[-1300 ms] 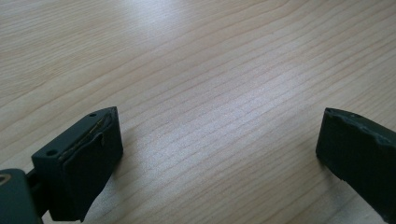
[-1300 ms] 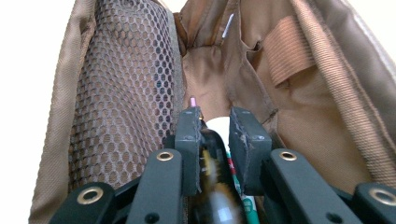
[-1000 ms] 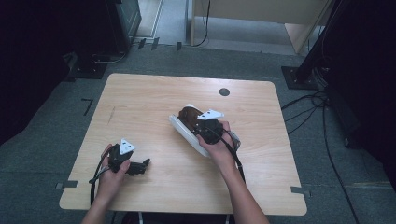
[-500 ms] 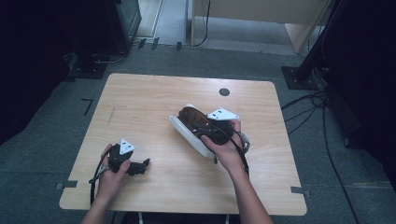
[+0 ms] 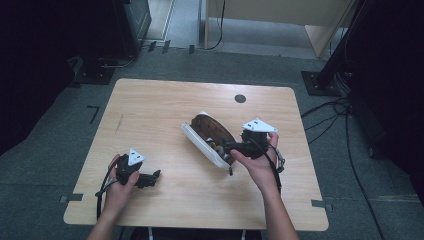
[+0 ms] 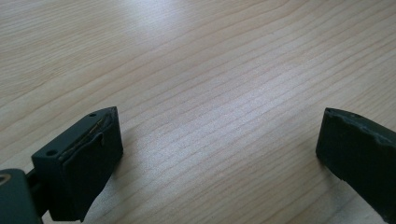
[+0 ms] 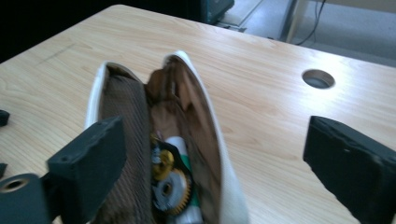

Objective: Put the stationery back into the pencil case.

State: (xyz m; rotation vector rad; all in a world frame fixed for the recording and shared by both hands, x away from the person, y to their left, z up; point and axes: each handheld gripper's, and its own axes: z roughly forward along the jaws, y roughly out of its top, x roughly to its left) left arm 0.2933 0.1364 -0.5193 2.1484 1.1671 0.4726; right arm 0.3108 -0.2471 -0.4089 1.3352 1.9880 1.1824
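Note:
A white pouch (image 5: 201, 141) with brown lining lies unzipped in the middle of the wooden table (image 5: 150, 110). In the right gripper view the pouch (image 7: 224, 154) gapes, showing gold gear-like pieces (image 7: 170, 184) and a white and green tube (image 7: 180, 149) inside. My right gripper (image 5: 229, 148) sits at the pouch's near right end. Its jaws have just been opening, and the right gripper (image 7: 215, 140) now stands wide open, pressing on nothing. My left gripper (image 5: 151, 176) rests low at the front left. In its own view the left gripper (image 6: 219, 130) is open over bare wood.
A round cable hole (image 5: 240, 98) sits near the table's far edge, right of centre. Dark stands and cables (image 5: 340, 107) surround the table on the grey floor. Bare wood stretches left of the pouch and along the front.
My right gripper has moved to the right, away from the pouch's mouth, and its jaws have spread. More of the pouch's brown inside shows. The left hand has stayed put.

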